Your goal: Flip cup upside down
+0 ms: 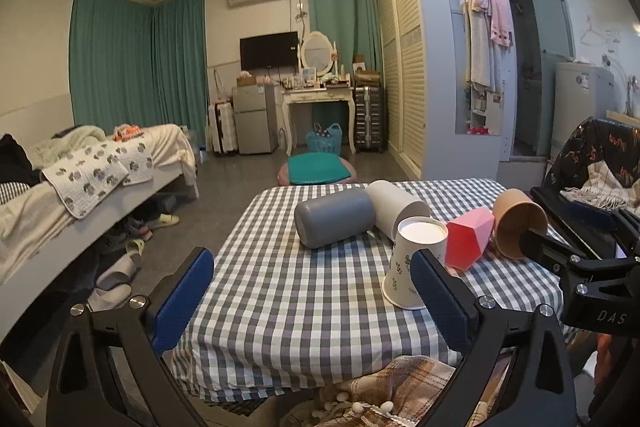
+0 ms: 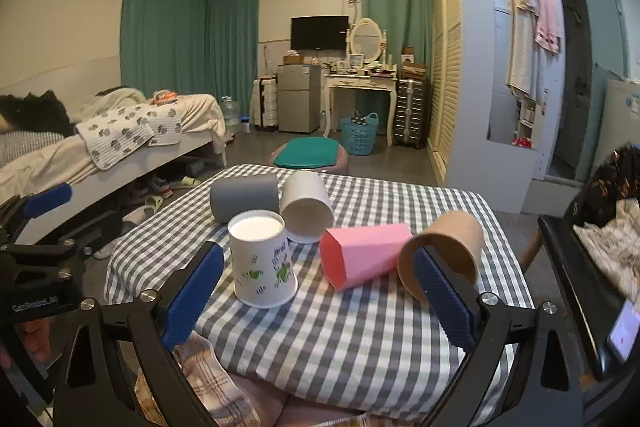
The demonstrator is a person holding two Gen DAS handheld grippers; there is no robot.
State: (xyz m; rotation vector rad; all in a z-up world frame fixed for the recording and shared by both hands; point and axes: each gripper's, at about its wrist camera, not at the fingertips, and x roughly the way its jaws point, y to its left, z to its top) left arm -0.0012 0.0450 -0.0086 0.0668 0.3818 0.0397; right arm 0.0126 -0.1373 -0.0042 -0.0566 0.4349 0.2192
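Note:
A white paper cup with green drawings point(image 1: 412, 259) point(image 2: 262, 259) stands upside down on the checked tablecloth point(image 1: 300, 287) point(image 2: 360, 339). Behind it lie on their sides a grey cup point(image 1: 334, 217) point(image 2: 244, 197), a white cup point(image 1: 394, 207) point(image 2: 306, 207), a pink faceted cup point(image 1: 468, 237) point(image 2: 364, 255) and a brown paper cup point(image 1: 518, 227) point(image 2: 444, 251). My left gripper point(image 1: 316, 291) is open and empty, left of the printed cup. My right gripper point(image 2: 316, 291) is open and empty, in front of the cups; its right finger point(image 2: 444, 295) overlaps the brown cup's rim.
The small table stands in a bedroom. A bed point(image 1: 80, 179) is at the left, a chair with cloth point(image 1: 592, 179) at the right, a green-cushioned stool point(image 1: 320, 169) beyond the table. A plaid blanket point(image 1: 400, 383) lies at the table's near edge.

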